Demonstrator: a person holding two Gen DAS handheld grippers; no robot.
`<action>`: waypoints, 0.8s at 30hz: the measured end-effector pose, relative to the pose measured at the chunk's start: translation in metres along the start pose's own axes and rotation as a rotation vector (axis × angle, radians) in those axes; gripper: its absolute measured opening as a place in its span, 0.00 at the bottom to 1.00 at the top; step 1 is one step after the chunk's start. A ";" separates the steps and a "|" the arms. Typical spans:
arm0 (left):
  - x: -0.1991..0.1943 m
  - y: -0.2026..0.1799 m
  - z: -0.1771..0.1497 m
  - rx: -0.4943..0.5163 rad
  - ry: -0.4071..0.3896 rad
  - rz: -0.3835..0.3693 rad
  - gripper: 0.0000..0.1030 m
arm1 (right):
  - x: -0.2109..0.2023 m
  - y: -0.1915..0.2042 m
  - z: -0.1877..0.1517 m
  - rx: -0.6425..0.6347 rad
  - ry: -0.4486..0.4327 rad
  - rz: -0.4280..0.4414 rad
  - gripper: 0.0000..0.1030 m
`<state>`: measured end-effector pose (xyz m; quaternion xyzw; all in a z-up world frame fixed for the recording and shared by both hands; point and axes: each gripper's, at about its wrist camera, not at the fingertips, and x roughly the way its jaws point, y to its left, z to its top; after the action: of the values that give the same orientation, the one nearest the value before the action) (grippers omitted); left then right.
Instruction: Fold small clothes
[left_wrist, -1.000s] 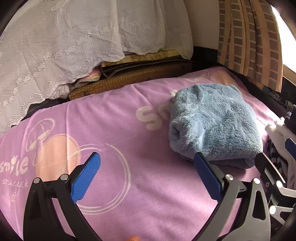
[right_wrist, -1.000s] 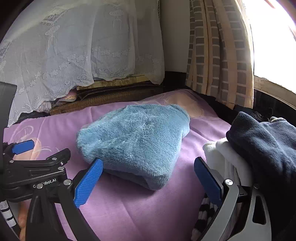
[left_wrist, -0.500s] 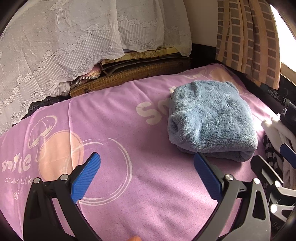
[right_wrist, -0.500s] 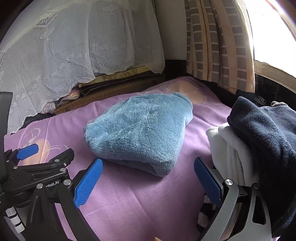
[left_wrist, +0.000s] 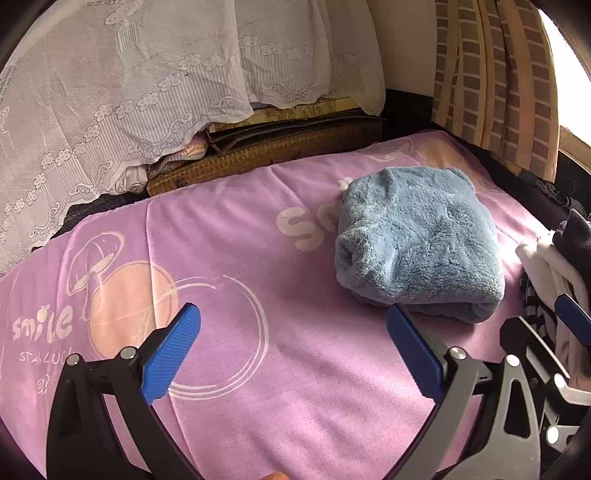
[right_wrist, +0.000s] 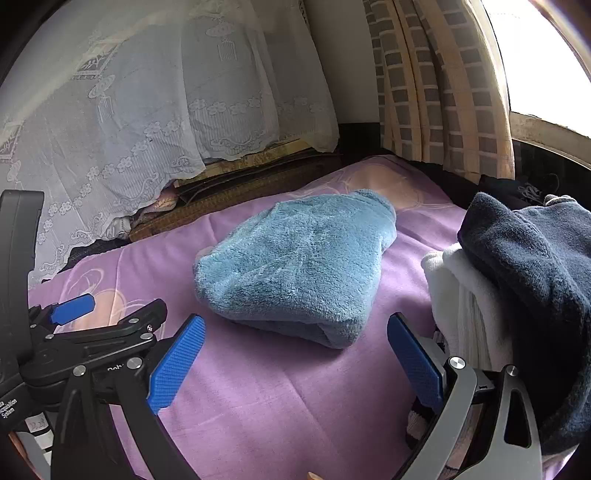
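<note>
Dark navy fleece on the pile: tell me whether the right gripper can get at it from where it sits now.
Probably yes. The right gripper is open and empty, and the dark navy fleece lies on top of the white garment, uncovered. Only bare purple sheet lies nearby; it would need to swing right.

Both cameras ride low over the pink sheet (left_wrist: 295, 387), each looking forward between its own spread blue pads toward the lace curtain (left_wrist: 129, 74) at 12 o'clock. The left wrist view sits further left, with the folded blue fleece (left_wrist: 417, 243) at 1 o'clock. The right wrist view has it near, almost dead ahead (right_wrist: 295, 266). Both share the fleece, the sheet, the checked drape (right_wrist: 424, 81), and probably the clothes pile (right_wrist: 524, 280) at 3 o'clock.
</note>
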<state>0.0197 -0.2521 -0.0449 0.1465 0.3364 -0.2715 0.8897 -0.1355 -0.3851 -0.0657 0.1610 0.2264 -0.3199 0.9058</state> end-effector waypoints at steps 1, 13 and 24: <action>0.000 0.000 0.001 0.001 0.007 -0.002 0.96 | -0.001 0.000 0.000 0.003 0.000 0.005 0.96; 0.003 -0.006 -0.001 0.032 0.013 0.036 0.96 | -0.003 -0.002 -0.001 0.037 0.005 0.023 0.96; 0.002 -0.007 -0.001 0.034 0.011 0.042 0.96 | -0.004 -0.003 0.000 0.042 0.001 0.026 0.97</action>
<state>0.0167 -0.2581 -0.0472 0.1700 0.3337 -0.2577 0.8907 -0.1405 -0.3854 -0.0645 0.1828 0.2178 -0.3125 0.9064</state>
